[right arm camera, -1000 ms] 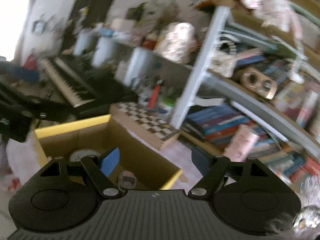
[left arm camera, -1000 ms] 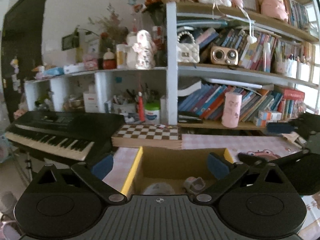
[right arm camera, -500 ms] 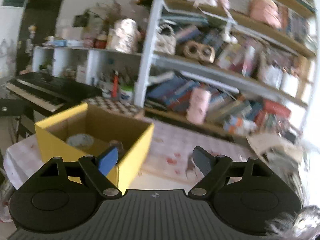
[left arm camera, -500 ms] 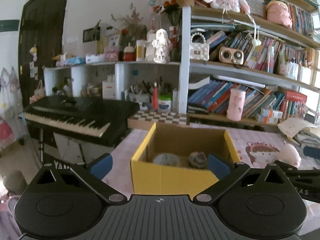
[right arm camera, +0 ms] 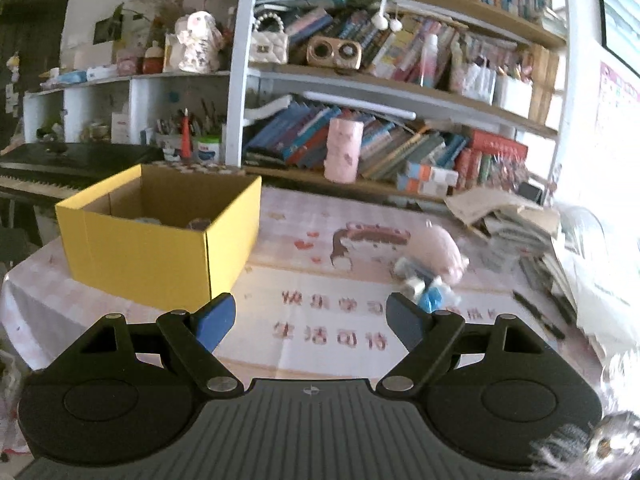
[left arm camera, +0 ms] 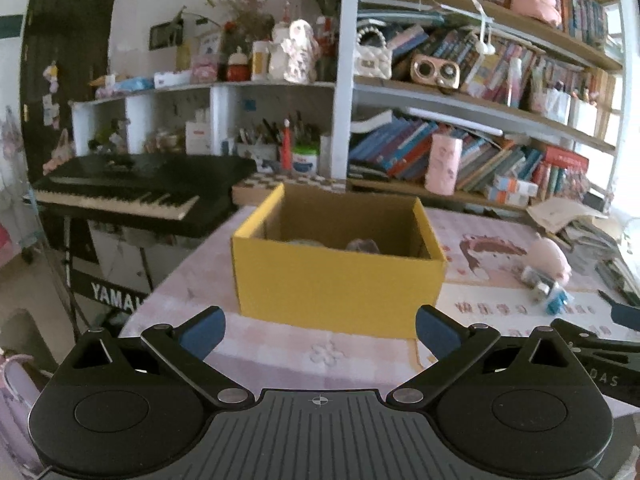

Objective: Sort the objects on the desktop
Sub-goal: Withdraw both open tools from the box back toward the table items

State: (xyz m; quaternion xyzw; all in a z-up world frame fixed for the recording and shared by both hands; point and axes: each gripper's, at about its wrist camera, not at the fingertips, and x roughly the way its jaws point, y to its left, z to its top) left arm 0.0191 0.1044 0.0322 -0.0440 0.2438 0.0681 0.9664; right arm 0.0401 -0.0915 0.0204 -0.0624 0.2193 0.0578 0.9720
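Jaws of the left gripper stand wide apart with nothing between them, and those of the right gripper are likewise spread and empty. Straight ahead of the left jaws, framed between the two blue pads, sits the yellow cardboard box on the desk, which wears a pale pink checked cloth; a couple of small things lie inside the box, too dim to make out. From the right gripper, that same box stands ahead and off beyond its left pad. Ahead and just past the right pad lie a small blue and white object and, touching or just behind it, a pink plush toy, both on the desk. Red printed characters on the cloth run between the right jaws. Farther off, a bookshelf stands behind the desk.
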